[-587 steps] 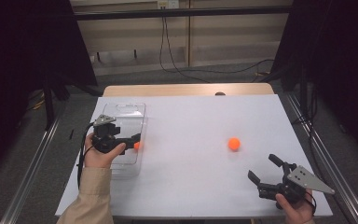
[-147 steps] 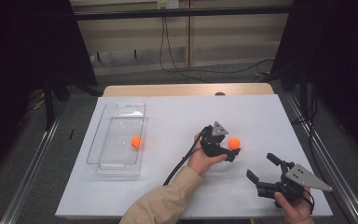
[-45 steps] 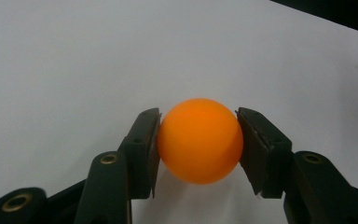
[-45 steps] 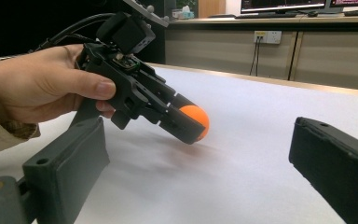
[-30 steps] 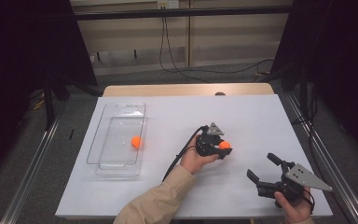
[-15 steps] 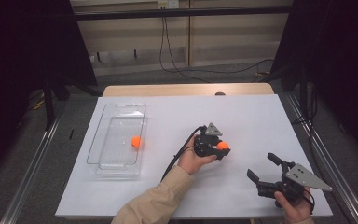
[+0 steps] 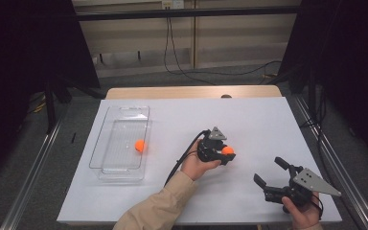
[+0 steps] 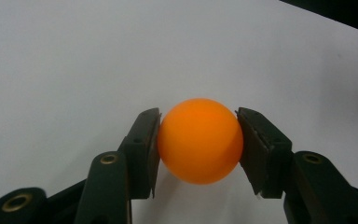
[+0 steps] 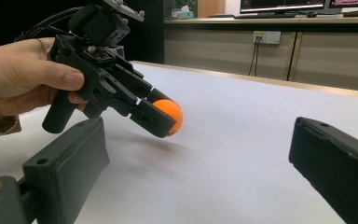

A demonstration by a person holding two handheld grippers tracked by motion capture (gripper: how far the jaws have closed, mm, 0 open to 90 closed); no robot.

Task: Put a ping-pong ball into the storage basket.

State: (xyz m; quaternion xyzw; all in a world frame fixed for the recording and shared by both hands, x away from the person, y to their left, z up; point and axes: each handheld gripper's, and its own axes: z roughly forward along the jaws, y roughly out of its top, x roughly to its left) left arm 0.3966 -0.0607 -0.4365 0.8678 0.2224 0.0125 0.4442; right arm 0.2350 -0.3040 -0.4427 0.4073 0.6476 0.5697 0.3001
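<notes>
Clear tray (image 7: 106, 165) sits at the desk's (image 7: 268, 120) left, another ball (image 7: 140, 145) inside; open white surface lies between it and the grippers. Left gripper (image 7: 224, 156) clamps the orange ball (image 7: 228, 150) mid-desk, just off the surface. Right gripper (image 7: 272, 173) waits wide open, holding nothing, near the front edge.
</notes>
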